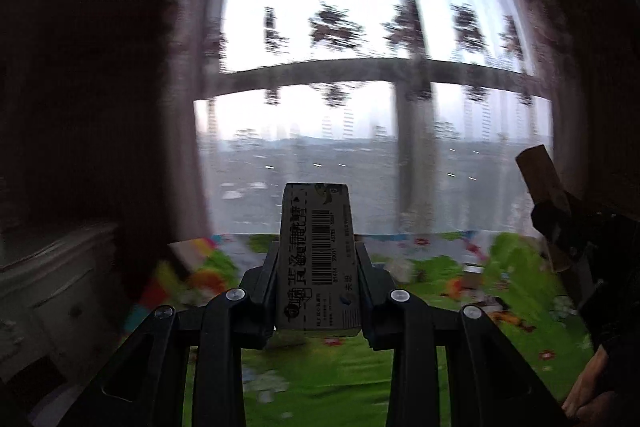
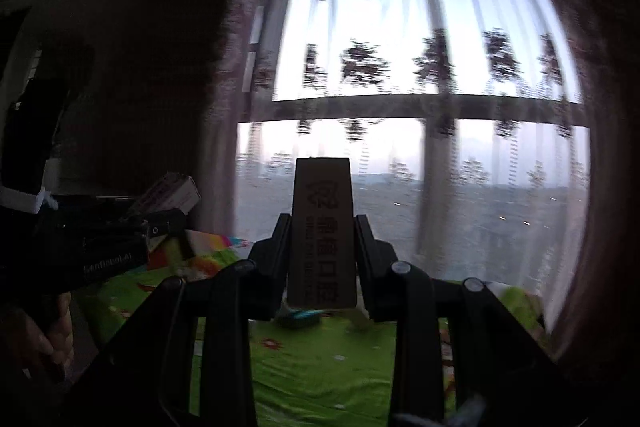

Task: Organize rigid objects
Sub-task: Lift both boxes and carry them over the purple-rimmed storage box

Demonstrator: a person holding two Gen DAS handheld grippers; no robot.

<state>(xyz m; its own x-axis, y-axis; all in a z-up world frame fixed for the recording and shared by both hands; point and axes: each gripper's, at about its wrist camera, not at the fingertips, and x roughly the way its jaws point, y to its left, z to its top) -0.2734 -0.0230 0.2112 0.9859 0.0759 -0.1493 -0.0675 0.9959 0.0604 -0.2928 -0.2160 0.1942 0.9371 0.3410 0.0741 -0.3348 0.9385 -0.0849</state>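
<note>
Ahead of you hangs the sheer patterned curtain (image 1: 360,47) over a bright window, and below it spreads the green cartoon-printed mat (image 1: 340,379), the surface where loose things wait to be sorted. Both of your grippers point roughly level above that mat, not down at it, so I judge you are carrying, not placing.

Your left gripper (image 1: 318,267) is pinching a grey barcode box (image 1: 316,259) lengthwise, its long sides pressed between the pads and its far end sticking out well past the fingertips. Held that way the printed face stays up and the box cannot swing.

Your right gripper (image 2: 322,259) clamps a brown cardboard box (image 2: 322,227) in the same fashion, upright between the pads, its far end showing against the window.

Each box appears in the other camera too, so your two hands ride side by side, near each other but apart. A small dark item (image 2: 300,319) lies on the mat just under the brown box; blur hides what it is. Where the boxes should go is not in view.
</note>
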